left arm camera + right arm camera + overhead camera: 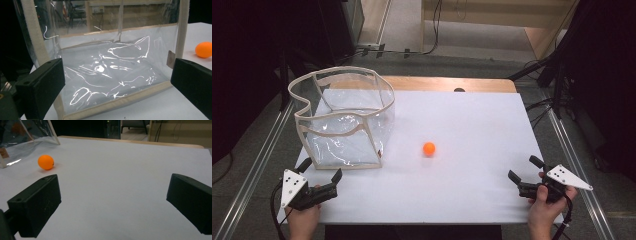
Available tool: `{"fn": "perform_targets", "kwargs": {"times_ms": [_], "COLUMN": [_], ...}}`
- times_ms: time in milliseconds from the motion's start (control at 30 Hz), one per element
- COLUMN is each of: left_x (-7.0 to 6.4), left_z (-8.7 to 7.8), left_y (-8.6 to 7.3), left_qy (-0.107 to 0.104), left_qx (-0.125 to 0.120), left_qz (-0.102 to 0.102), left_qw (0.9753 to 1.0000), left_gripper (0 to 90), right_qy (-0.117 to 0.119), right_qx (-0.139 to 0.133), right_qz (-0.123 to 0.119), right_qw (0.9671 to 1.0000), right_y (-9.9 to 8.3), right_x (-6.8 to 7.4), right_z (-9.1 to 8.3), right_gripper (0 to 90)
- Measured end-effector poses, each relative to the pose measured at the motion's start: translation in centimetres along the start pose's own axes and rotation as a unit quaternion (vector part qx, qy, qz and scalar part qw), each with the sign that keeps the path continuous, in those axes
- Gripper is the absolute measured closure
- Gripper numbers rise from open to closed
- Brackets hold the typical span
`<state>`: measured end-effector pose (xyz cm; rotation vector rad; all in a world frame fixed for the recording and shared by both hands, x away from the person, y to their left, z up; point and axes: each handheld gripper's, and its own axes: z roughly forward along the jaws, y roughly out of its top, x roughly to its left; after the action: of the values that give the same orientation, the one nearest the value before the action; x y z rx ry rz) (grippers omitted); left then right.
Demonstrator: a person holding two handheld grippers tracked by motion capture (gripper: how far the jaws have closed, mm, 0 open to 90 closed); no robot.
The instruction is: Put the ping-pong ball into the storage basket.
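Note:
A small orange ball (pixel 429 148) lies on the white table (pixel 472 125) near its middle; it also appears as the ball (pixel 46 162) and the ball (pixel 204 49). A clear plastic bag with beige trim (pixel 344 120) stands open-topped at the table's left. My left gripper (pixel 320 172) is open at the front left corner, just short of the bag (pixel 112 72), its jaws wide apart and holding nothing. My right gripper (pixel 524 169) is open at the front right, well to the right of the ball, with nothing between its jaws.
A wooden strip (pixel 447 84) runs along the table's far edge. Metal rails (pixel 257 165) flank the table on both sides. Cables and dark stands (pixel 557 75) lie on the floor at the back right. The bag's corner (pixel 30 135) stands beyond the ball.

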<state>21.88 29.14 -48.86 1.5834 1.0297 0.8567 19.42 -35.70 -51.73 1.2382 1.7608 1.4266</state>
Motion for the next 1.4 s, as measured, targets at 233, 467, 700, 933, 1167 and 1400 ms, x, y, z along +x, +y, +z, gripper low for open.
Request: {"fn": "perform_targets", "kwargs": {"times_ms": [233,467,700,933,1167,1400], "left_x": [-0.1,-0.1,-0.3,-0.4,-0.4,-0.4], "left_z": [0.0,-0.1,-0.1,-0.1,-0.1,0.0], "left_y": [0.0,0.0,-0.1,0.0,0.0,0.0], "left_qy": [0.008,0.008,0.012,0.014,0.014,0.015], "left_qx": [0.002,0.001,0.001,0.002,0.004,0.004], "left_qz": [0.003,0.004,0.009,0.011,0.010,0.011], "left_qw": [1.0000,1.0000,0.9999,0.9998,0.9998,0.9998], "left_gripper": [0.0,0.0,0.0,0.0,0.0,0.0], "right_qy": [0.015,0.036,0.067,0.108,0.144,0.154], "right_qx": [-0.002,0.007,0.025,0.066,0.085,0.104], "right_qz": [-0.008,-0.030,-0.060,-0.077,-0.091,-0.102], "right_qw": [0.9999,0.9989,0.9957,0.9889,0.9818,0.9773], "right_y": [0.2,1.0,2.6,4.2,5.9,6.9], "right_x": [0.0,0.6,1.8,2.9,3.9,4.3], "right_z": [-0.2,-0.2,1.3,2.4,3.7,5.0], "right_gripper": [0.0,0.0,0.0,0.0,0.0,0.0]}}
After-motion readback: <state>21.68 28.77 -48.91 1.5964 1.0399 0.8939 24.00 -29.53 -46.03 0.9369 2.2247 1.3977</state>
